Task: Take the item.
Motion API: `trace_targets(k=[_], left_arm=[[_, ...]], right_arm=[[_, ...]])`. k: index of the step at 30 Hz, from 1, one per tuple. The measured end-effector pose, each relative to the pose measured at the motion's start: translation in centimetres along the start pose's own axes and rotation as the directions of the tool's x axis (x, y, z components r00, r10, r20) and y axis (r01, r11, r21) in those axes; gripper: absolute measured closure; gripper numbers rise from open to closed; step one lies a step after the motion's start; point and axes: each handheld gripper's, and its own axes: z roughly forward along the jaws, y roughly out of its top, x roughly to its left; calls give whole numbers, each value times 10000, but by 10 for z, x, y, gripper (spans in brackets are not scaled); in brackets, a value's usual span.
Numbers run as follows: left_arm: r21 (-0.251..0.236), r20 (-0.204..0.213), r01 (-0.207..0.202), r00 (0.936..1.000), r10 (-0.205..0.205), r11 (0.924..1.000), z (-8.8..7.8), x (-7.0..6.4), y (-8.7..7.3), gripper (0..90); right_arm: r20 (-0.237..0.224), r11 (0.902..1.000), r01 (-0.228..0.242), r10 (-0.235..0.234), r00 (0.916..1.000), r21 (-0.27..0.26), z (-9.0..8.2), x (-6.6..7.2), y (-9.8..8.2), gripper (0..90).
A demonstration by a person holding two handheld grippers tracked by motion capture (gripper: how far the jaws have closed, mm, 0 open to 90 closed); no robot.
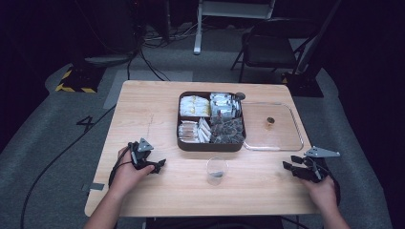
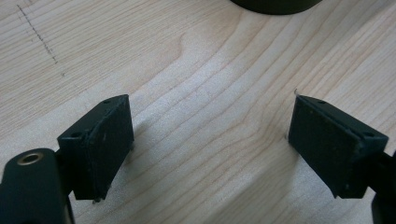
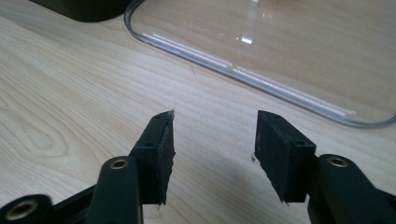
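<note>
Fingers [image 2: 100, 144] of the left gripper [image 1: 152, 165] stand wide apart with nothing between them, low over bare wood near the left end of the table's near edge. Fingers [image 3: 285, 154] of the right gripper [image 1: 295, 168] are also apart, by a narrower gap, and empty, close to the near right corner of the table [image 1: 143, 114]; in the right gripper view they point toward the rim of a clear lid [image 3: 261, 74]. Each gripper is held by a hand [image 1: 125, 175] entering from the near edge, with a grey three-cornered plate on top. Between the two grippers, near the middle of the near edge, a small clear glass cup [image 1: 217, 169] stands upright with something dark at its bottom; what it is cannot be told. Beyond the cup, at the table's centre, sits a dark four-compartment tray [image 1: 210, 145]: pale yellow packets at far left, white packets at far right, light sachets at near left, dark wrapped pieces at near right. The clear lid lies flat touching the tray's right side, toward the right edge, with a small dark knob at its middle. A folding chair [image 1: 267, 47] stands on the floor beyond the far edge.
</note>
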Motion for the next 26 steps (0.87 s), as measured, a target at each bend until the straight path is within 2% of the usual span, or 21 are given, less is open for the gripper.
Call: trace_targets(k=[1, 6, 11, 14, 15, 26], left_arm=[[-5, -3, 8, 10000, -8, 10000, 0, 0, 0, 143], [-6, -6, 3, 10000, -3, 10000, 0, 0, 0, 143], [-4, -16, 1, 10000, -1, 10000, 0, 0, 0, 143], [1, -10, -4, 10000, 4, 10000, 0, 0, 0, 143], [1, -10, -4, 10000, 4, 10000, 0, 0, 0, 143], [-1, -21, 8, 10000, -8, 10000, 0, 0, 0, 143]], right_arm=[[-5, 9999, -151, 151, 9999, 31, 4, -2, -6, 455], [185, 9999, -68, 70, 9998, -149, 7, -3, -12, 413], [457, 9994, 328, -331, 9984, 55, 14, -3, -16, 359], [577, 9995, 229, -217, 9981, -202, 18, -2, -18, 296], [531, 9997, 95, -83, 9986, -226, 19, -3, -19, 276], [346, 9996, 281, -278, 9990, -83, 21, -3, -18, 191]])
